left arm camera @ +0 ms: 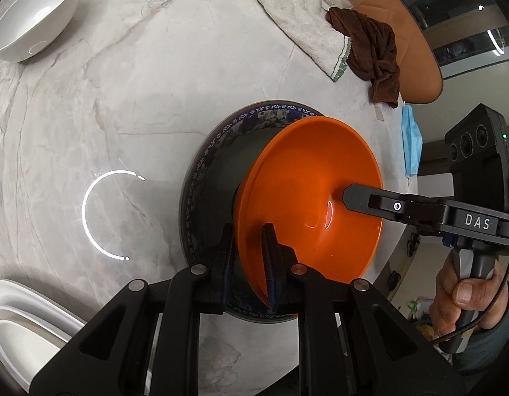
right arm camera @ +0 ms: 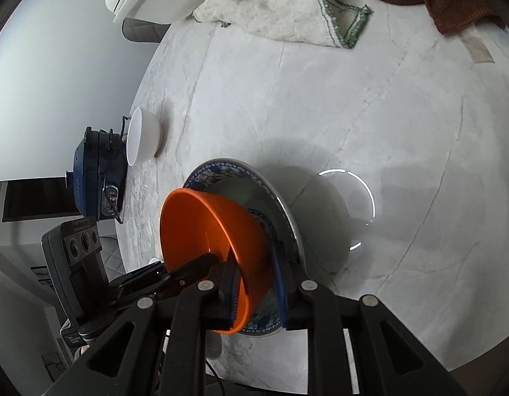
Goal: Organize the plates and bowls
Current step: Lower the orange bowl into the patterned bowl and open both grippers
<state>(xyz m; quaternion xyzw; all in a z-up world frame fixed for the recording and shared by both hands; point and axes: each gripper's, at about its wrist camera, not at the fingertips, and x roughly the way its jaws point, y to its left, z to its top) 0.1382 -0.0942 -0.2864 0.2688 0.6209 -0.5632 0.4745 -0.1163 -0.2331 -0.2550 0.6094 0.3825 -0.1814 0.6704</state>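
Left gripper [left arm camera: 251, 265] is clamped on the near rim of the orange bowl [left arm camera: 307, 191], which sits tilted over the blue-patterned plate [left arm camera: 218, 151] on the marble table [left arm camera: 139, 99]. My guess: two-handed hold so the stack stays steady. Other tool's body reads "DAS".

Right wrist view: right gripper [right arm camera: 257, 292] pinches the orange bowl's [right arm camera: 201, 224] wall and the plate's [right arm camera: 254, 178] edge together. White bowl [right arm camera: 144, 140] sits well apart. Writing on the dark blue appliance [right arm camera: 96, 178] is too small to read.
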